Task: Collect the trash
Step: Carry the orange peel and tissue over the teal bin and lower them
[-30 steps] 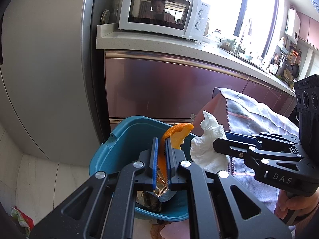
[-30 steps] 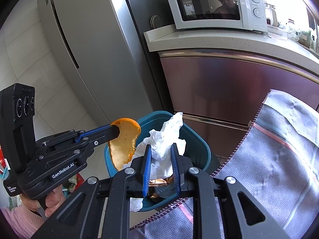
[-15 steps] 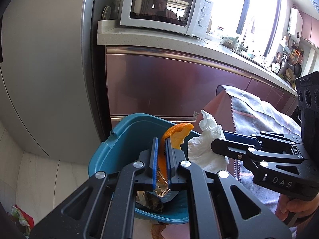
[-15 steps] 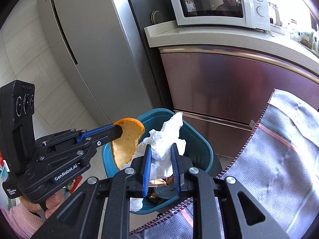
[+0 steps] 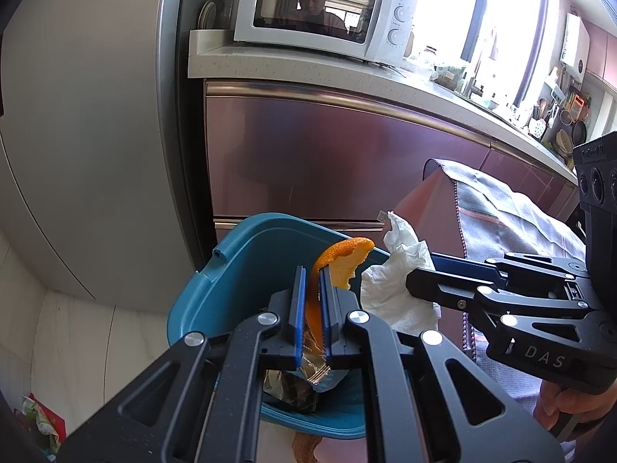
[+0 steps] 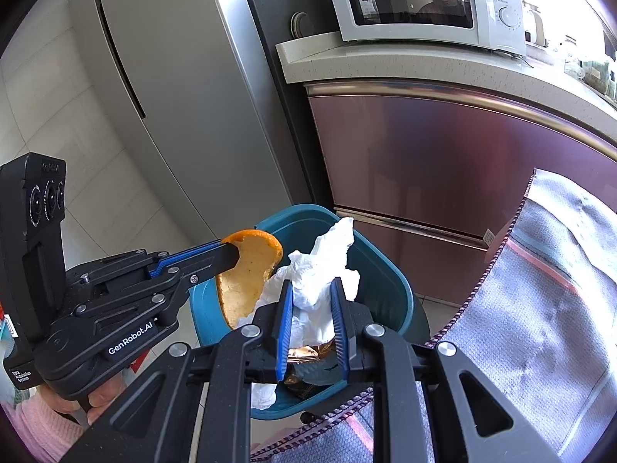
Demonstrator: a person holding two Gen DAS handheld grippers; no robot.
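Two hand-held grippers hang over one teal plastic waste bin (image 5: 246,270) that stands on the floor in front of a maroon cabinet front (image 5: 327,162). The left hand-held gripper (image 5: 312,293) has its blue pads pressed together on a single curved piece of orange peel (image 5: 343,262) — the peel sticks up past the fingertips, above the bin's open mouth. The right hand-held gripper (image 6: 312,301) pinches one crumpled white paper tissue (image 6: 320,266), which bulges above and below the pads, also over the bin. Peel and tissue sit just beside each other; whether they touch I cannot tell. Inside the bin lies one shiny crumpled foil wrapper (image 5: 297,386). One white microwave oven (image 5: 320,11) stands on the speckled bench (image 5: 308,69) near its left end, beside one tall grey refrigerator (image 5: 96,115). A grey woven cloth with a red stripe (image 6: 540,289) hangs at the right — the bin is near its edge.
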